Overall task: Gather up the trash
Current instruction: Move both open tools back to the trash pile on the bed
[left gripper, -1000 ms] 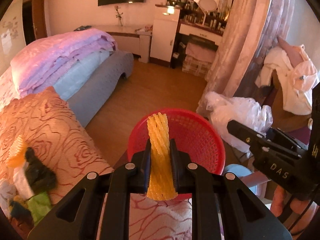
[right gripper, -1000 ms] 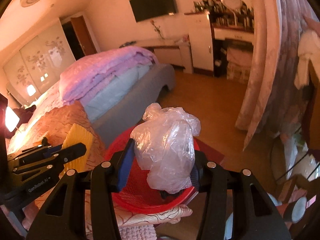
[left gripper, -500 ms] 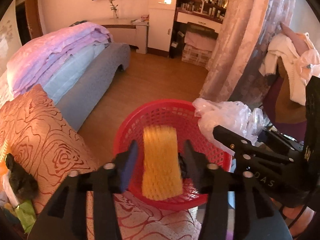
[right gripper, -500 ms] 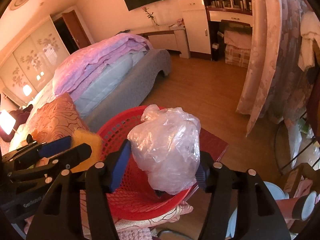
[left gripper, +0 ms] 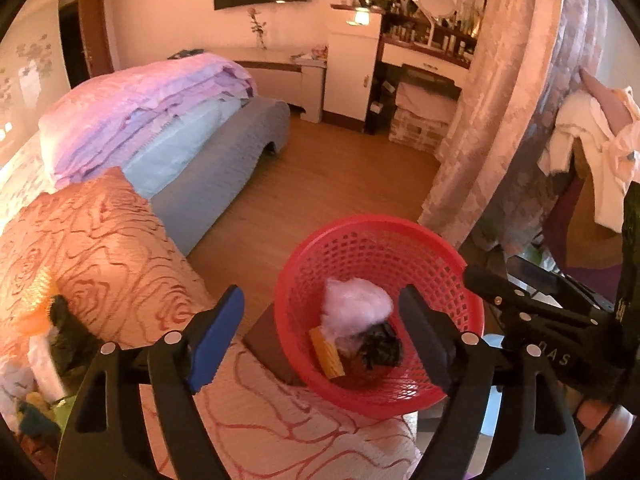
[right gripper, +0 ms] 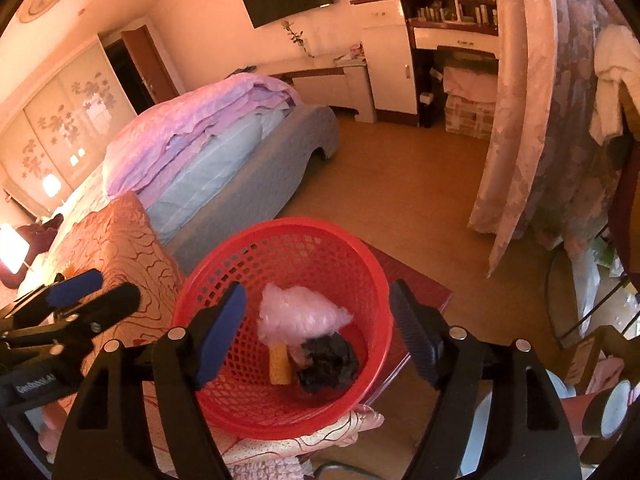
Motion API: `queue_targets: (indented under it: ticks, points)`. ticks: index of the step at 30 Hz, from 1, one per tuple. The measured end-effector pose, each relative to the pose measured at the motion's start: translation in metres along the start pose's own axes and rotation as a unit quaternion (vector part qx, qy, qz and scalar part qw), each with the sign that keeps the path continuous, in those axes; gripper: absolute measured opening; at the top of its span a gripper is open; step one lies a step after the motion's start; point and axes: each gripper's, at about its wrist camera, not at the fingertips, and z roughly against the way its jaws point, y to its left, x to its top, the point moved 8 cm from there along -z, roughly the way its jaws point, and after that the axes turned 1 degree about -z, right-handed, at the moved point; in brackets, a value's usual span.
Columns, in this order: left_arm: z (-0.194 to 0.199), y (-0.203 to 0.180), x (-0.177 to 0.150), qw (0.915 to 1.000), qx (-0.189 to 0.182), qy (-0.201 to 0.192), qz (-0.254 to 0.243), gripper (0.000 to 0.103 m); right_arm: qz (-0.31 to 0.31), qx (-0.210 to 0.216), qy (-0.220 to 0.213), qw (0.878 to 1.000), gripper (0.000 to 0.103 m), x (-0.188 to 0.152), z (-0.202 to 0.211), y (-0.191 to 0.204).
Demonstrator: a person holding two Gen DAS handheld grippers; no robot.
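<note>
Both grippers hang above the red basket [right gripper: 280,320], which stands at the edge of the bed, next to the patterned bedspread [left gripper: 100,248]. The left gripper [left gripper: 320,336] is released and its jaws are opening, with nothing between them. The right gripper [right gripper: 318,328] is also released, its jaws opening and empty. The trash lies already inside the basket: the crumpled plastic bag [right gripper: 300,314], the yellow corrugated piece [right gripper: 279,364] just beside it, and a dark wad [right gripper: 326,364] touching the bag. So the step in hand is the drop, and it looks finished for these pieces. More litter is seen at the far left on the bedspread [left gripper: 40,344], blurred, so I cannot say what it is. The next move probably calls for lifting both grippers clear of the basket rim and bringing the left one toward that pile with its jaws kept wide
</note>
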Motion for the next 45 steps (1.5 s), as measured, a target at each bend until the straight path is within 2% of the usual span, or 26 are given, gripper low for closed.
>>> queue_targets:
  ticks: [10,16,22,26,32,37,41,43,45]
  points:
    - [0.043,0.034,-0.011,0.9986,0.038,-0.028,0.022,0.079,0.018,-0.004,-0.031,0.999,0.072,0.006,0.018,0.011]
    - [0.07,0.057,-0.031,0.9961,0.08,-0.032,0.021,0.079,0.042,0.018,-0.042,0.998,0.073,0.004,0.032,0.037]
    - [0.099,0.087,-0.048,0.9935,0.097,-0.038,0.046,0.08,0.072,0.045,-0.051,0.995,0.074,-0.001,0.048,0.07]
    - [0.12,0.107,-0.059,0.9913,0.106,-0.045,0.063,0.084,0.081,0.06,-0.055,0.993,0.08,-0.003,0.057,0.086]
    - [0.151,0.153,-0.075,0.9839,0.131,-0.057,0.108,0.085,0.096,0.076,-0.052,0.991,0.081,-0.012,0.065,0.106]
    - [0.169,0.202,-0.1,0.9733,0.159,-0.054,0.157,0.087,0.102,0.084,-0.045,0.99,0.082,-0.02,0.064,0.117]
    - [0.167,0.225,-0.117,0.9675,0.148,-0.044,0.201,0.087,0.109,0.088,-0.036,0.99,0.082,-0.027,0.061,0.121]
    - [0.161,0.226,-0.12,0.9685,0.117,-0.047,0.215,0.087,0.11,0.089,-0.032,0.989,0.082,-0.03,0.059,0.123]
    - [0.153,0.224,-0.123,0.9704,0.106,-0.04,0.213,0.087,0.111,0.09,-0.027,0.989,0.082,-0.032,0.058,0.124]
